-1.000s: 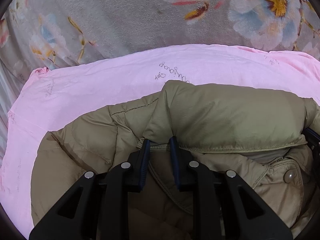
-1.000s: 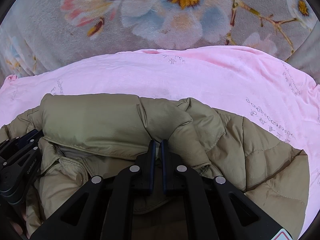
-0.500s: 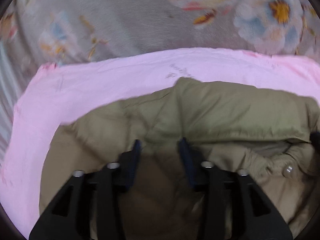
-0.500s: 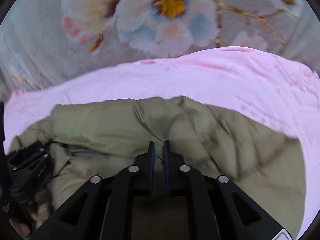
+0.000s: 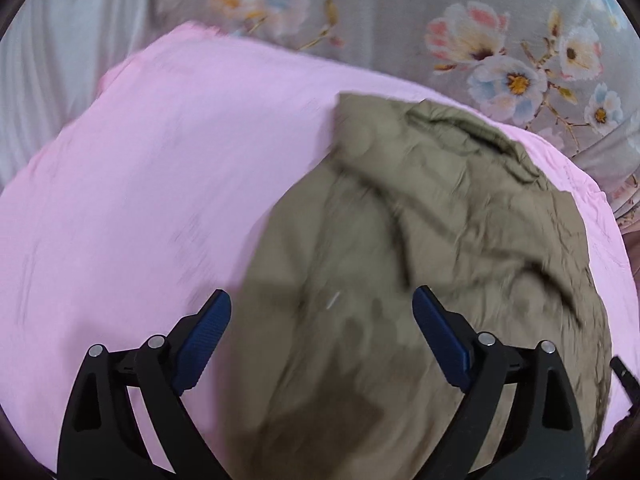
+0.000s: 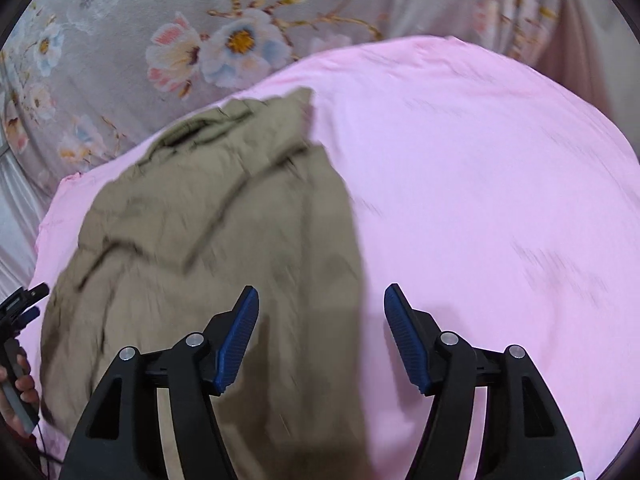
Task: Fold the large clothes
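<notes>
**Tongs let go of the jacket after the fold**

Both tongs stood released, blue pads spread wide with nothing between them. A second earlier each pair had been pinched on the olive fabric near the collar; half a second earlier the left pair was already parting while the right pair was still closed. Now the left tongs (image 5: 322, 322) hung above the jacket (image 5: 420, 280), one pad over the pink sheet (image 5: 140, 200) and the other over the cloth, apparently touching neither, though blur made that uncertain. The right tongs (image 6: 320, 320) were placed the same way on the opposite side, straddling the jacket's edge.

The jacket lay as one puffy, rumpled heap on the pink sheet, which was spread over a grey flowered bedcover (image 5: 380, 12). The collar and snap button seen earlier no longer showed; only the plain quilted outside faced up, so a fold had probably just been laid down. Both views were smeared by motion, and seams were hard to read.

Judging from this, one fold was finished and the bundle was still loose and uneven. A further fold or some flattening looked likely to be needed, with a fresh grip on an edge.
</notes>
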